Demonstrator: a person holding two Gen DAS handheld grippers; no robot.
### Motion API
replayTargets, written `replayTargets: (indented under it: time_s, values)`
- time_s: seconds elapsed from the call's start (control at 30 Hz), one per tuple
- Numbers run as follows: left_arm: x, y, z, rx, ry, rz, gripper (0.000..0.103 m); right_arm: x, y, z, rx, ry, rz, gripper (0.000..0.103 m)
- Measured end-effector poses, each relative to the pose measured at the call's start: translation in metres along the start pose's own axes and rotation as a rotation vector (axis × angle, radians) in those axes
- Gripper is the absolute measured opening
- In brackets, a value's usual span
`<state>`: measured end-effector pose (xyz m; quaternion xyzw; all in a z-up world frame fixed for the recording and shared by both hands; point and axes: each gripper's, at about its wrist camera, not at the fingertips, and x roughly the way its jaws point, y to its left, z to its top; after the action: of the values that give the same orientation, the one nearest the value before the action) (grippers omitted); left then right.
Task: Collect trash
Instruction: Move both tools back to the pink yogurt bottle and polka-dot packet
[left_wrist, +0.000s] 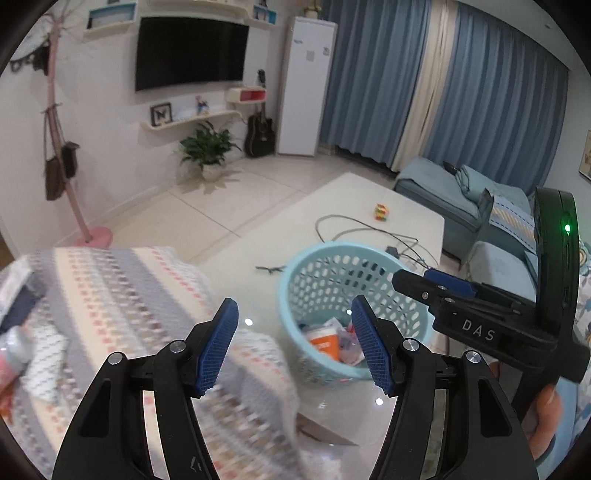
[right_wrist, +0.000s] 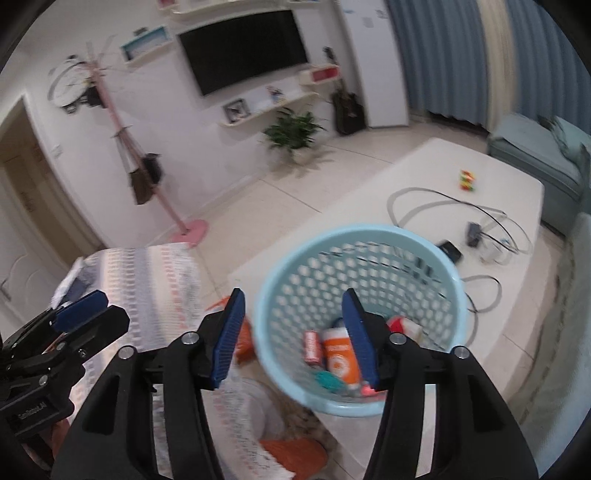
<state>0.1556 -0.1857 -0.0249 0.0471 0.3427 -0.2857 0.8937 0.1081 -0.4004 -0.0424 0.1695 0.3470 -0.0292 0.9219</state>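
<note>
Hovering, both jaws apart, empty: left gripper (left_wrist: 293, 345), right gripper (right_wrist: 291, 338). You pick next scrap, drop inside basket (right_wrist: 452, 280) rim.

Trash (right_wrist: 339, 357) in basket (right_wrist: 354, 236); basket on table (right_wrist: 424, 162)

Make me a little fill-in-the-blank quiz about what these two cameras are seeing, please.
1. The trash lies inside a light blue ____ with holes in its wall.
2. Both the left gripper and the right gripper have their jaws ____.
3. The orange container lies ____ the basket.
4. The colourful cube sits on the white ____.

Missing words: basket; open; inside; table
</note>
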Motion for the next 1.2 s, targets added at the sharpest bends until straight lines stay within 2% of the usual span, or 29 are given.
replayTargets:
  time_s: [0.23,0.43,0.57,0.67,0.97,1.03,1.1,1.2]
  values:
    - [-0.063,0.053,-0.01,-0.043,-0.078,0.108,0.062,-0.005,0.081,0.0,-0.139,-0.022,0.1,0.058]
    - [-0.11,0.114,-0.019,-0.092,-0.123,0.244,0.062,0.005,0.149,-0.006,-0.236,0.0,0.158,0.058]
    - [-0.134,0.154,-0.023,-0.129,-0.144,0.322,0.062,0.013,0.191,-0.011,-0.276,0.017,0.205,0.058]
    - [-0.143,0.187,-0.029,-0.153,-0.134,0.378,0.062,0.021,0.222,-0.015,-0.316,0.012,0.202,0.058]
    - [-0.134,0.286,-0.05,-0.263,-0.014,0.403,0.064,0.069,0.288,-0.04,-0.376,0.084,0.258,0.057]
    - [-0.128,0.308,-0.055,-0.298,0.013,0.411,0.064,0.08,0.297,-0.048,-0.392,0.112,0.283,0.044]
    - [-0.125,0.324,-0.06,-0.326,0.031,0.407,0.064,0.092,0.308,-0.058,-0.416,0.152,0.304,0.042]
    - [-0.124,0.344,-0.065,-0.369,0.049,0.361,0.064,0.101,0.321,-0.072,-0.454,0.176,0.323,0.041]
